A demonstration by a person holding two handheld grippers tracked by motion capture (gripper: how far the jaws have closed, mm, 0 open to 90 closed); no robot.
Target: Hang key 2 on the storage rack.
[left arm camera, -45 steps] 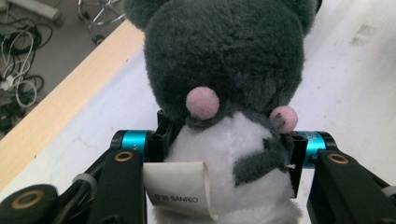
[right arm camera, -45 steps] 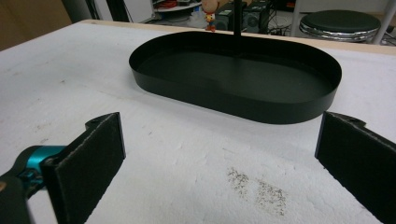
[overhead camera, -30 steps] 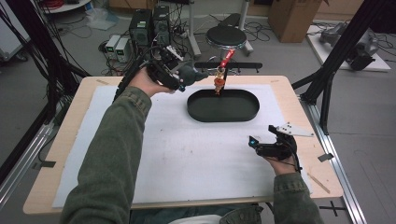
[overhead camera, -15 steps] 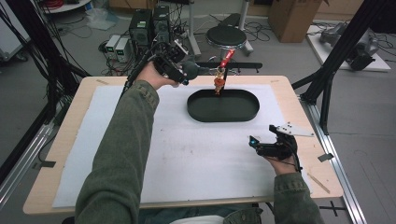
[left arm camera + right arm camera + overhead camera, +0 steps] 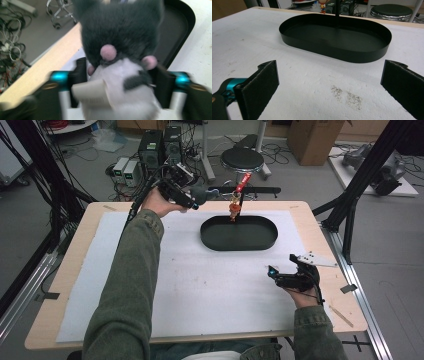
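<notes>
At the desk's (image 5: pixel 75 270) far left, the left tongs (image 5: pixel 200 196) have just been opening, jaws apart with a grey-and-white plush toy (image 5: pixel 120 50) between them – its curled paper tag (image 5: pixel 92 93) is too blurred to read. Beyond it sits a black oval tray (image 5: pixel 239 234). Near right, the right tongs (image 5: pixel 329 82) rest wide apart – nothing between them.

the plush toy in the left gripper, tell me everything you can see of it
The plush toy is soft and furry: dark grey above, white below, with small pink nubs and a curled white fabric tag near its base. It sits between the left gripper's black fingers, whose jaws have just been opening; whether they press it is unclear. It hangs above the table's far edge, beside the black oval tray.
</notes>
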